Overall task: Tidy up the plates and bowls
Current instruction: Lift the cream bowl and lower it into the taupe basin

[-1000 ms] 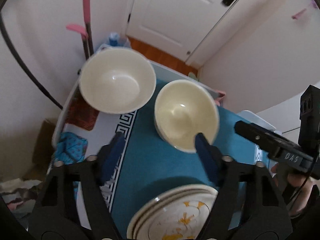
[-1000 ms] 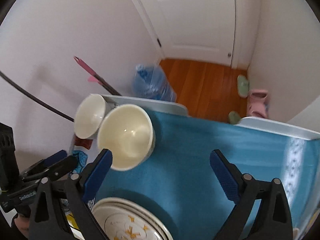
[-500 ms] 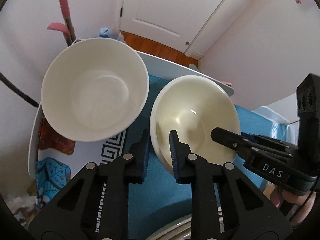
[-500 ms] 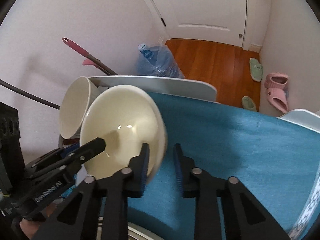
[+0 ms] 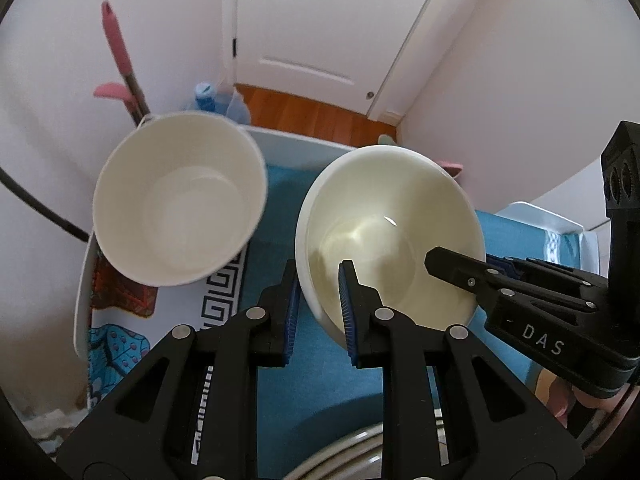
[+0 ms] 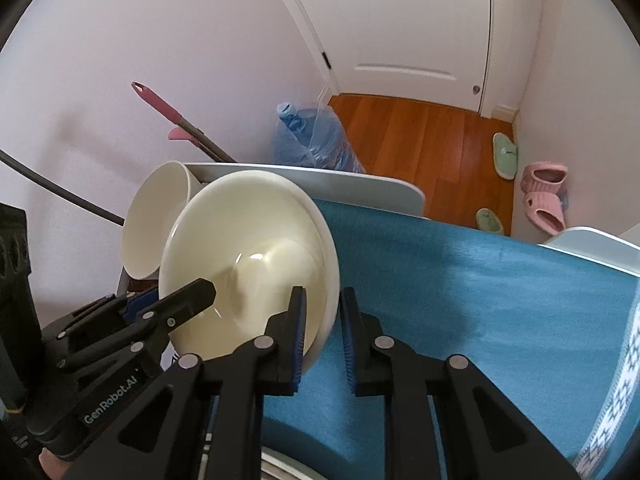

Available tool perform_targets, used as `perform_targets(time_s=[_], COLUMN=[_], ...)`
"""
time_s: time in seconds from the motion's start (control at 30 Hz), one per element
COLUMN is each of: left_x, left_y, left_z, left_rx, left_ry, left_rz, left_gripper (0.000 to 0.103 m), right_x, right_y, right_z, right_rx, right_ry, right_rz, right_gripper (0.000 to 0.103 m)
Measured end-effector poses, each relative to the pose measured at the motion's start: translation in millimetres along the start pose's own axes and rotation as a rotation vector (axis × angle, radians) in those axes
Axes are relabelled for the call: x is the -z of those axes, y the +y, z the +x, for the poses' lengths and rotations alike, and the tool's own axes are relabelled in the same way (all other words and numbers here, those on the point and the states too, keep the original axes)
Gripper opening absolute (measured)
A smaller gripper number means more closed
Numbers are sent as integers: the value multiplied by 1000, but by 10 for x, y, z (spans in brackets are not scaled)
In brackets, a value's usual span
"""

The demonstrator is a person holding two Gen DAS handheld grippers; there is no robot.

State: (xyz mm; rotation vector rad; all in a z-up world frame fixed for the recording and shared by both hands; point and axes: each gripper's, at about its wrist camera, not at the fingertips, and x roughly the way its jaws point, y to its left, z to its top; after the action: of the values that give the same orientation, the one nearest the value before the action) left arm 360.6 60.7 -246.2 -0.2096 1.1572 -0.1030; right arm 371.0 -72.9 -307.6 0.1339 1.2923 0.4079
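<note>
A cream bowl (image 5: 392, 232) is held off the blue tablecloth (image 5: 320, 380) by both grippers. My left gripper (image 5: 319, 304) is shut on its near left rim. My right gripper (image 6: 323, 328) is shut on its right rim; it also shows in the left wrist view (image 5: 480, 268). The bowl also shows in the right wrist view (image 6: 248, 256). A taller white bowl (image 5: 176, 200) stands to the left, and shows in the right wrist view (image 6: 154, 216) behind the cream one. A stack of plates (image 5: 340, 456) peeks at the bottom edge.
The table's white edge (image 6: 320, 184) runs behind the bowls. A patterned cloth (image 5: 116, 344) lies at the left. Beyond are a pink-handled mop (image 6: 168, 112), a water jug (image 6: 312, 140), slippers (image 6: 544, 192) and a white door (image 5: 320, 28).
Both grippers went from open to closed on the cream bowl's rim, and the bowl has risen off the cloth, away from the white bowl.
</note>
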Motion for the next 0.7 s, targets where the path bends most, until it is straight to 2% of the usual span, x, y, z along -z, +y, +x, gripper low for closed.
perform_targets(time_s=[0.17, 0.33, 0.53, 0.7], left_x=[-9, 147, 464, 809], left_y=[-213, -631, -1213, -1806], left_z=[-378, -838, -1266, -1376], left_rx=[32, 17, 28, 60], left_ry=[-54, -123, -168, -170], left_rz=[38, 73, 71, 102], left_gripper=[17, 17, 17, 17], right_x=[94, 268, 648, 1047], right_y=[-44, -112, -308, -655], right_z=[-328, -891, -1600, -2103], right_rx=[-1, -15, -25, 14], right_ry=[-47, -128, -190, -219], right_rz=[13, 1, -31, -48], right_gripper=[15, 16, 16, 16])
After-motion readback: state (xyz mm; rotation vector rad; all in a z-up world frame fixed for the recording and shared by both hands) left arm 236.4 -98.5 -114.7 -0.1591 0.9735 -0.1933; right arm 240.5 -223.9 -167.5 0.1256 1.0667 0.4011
